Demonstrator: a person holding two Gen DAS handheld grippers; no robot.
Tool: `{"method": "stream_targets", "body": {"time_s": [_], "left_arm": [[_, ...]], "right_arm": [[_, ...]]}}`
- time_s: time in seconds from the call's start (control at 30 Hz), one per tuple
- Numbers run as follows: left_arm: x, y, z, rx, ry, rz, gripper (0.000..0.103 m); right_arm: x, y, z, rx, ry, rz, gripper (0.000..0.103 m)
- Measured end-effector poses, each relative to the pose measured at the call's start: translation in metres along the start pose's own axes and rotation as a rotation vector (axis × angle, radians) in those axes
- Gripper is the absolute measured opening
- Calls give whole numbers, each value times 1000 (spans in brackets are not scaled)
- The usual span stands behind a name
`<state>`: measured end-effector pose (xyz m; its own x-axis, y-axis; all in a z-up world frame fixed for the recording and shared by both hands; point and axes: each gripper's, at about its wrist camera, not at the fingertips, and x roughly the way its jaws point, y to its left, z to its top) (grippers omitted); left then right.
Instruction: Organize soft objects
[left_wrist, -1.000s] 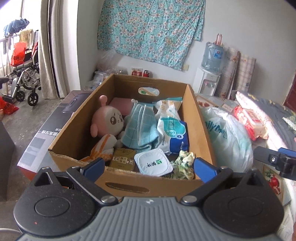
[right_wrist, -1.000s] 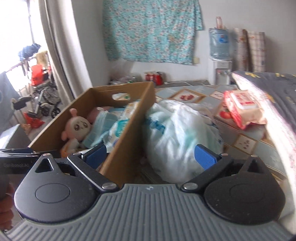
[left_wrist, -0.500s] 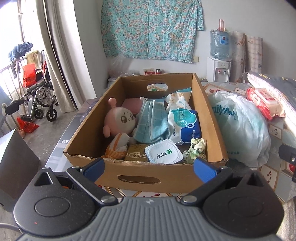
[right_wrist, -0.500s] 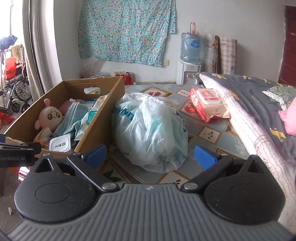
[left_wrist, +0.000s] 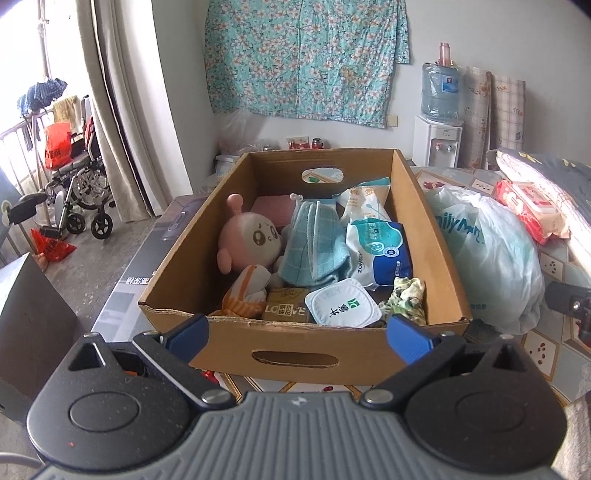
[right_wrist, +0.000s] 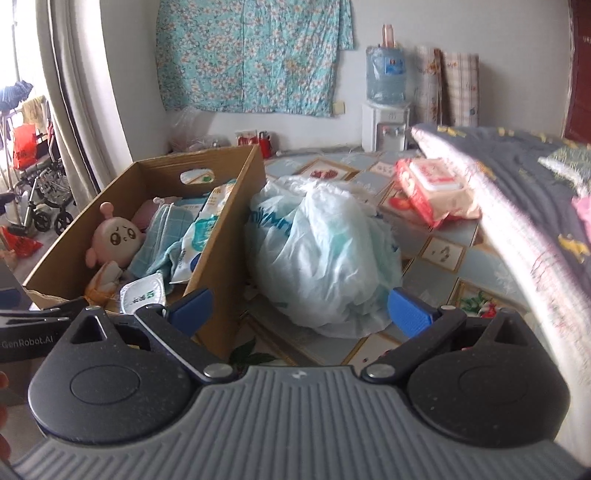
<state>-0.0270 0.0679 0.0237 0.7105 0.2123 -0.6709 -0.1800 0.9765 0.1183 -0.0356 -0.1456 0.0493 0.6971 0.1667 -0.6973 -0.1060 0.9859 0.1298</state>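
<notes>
Both grippers have pulled back from the brown cardboard box in the middle; left gripper and right gripper hang wide apart, empty. The round pink plush doll lies inside.

The left wrist view looks straight down the length of the cardboard box from close behind its near end. The right wrist view sits further right, facing the white plastic bag beside it. Both share the box, bag and far wall.
</notes>
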Motion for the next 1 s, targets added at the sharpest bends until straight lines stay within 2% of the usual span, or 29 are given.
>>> {"method": "stream_targets", "body": {"time_s": [0.13, 0.23, 0.57, 0.87, 1.0], "left_arm": [[2, 5, 0, 3, 9, 4, 103], [3, 6, -1, 8, 17, 11, 103], [10, 9, -8, -20, 60, 1, 103], [15, 4, -14, -25, 108, 4, 103], [16, 4, -15, -25, 120, 10, 103]], "right_arm": [[13, -1, -4, 71, 77, 69, 102], [20, -1, -7, 96, 109, 77, 102], [24, -3, -9, 70, 97, 47, 102], [22, 12, -15, -44, 78, 29, 102], [24, 14, -18, -50, 95, 27, 102]]}}
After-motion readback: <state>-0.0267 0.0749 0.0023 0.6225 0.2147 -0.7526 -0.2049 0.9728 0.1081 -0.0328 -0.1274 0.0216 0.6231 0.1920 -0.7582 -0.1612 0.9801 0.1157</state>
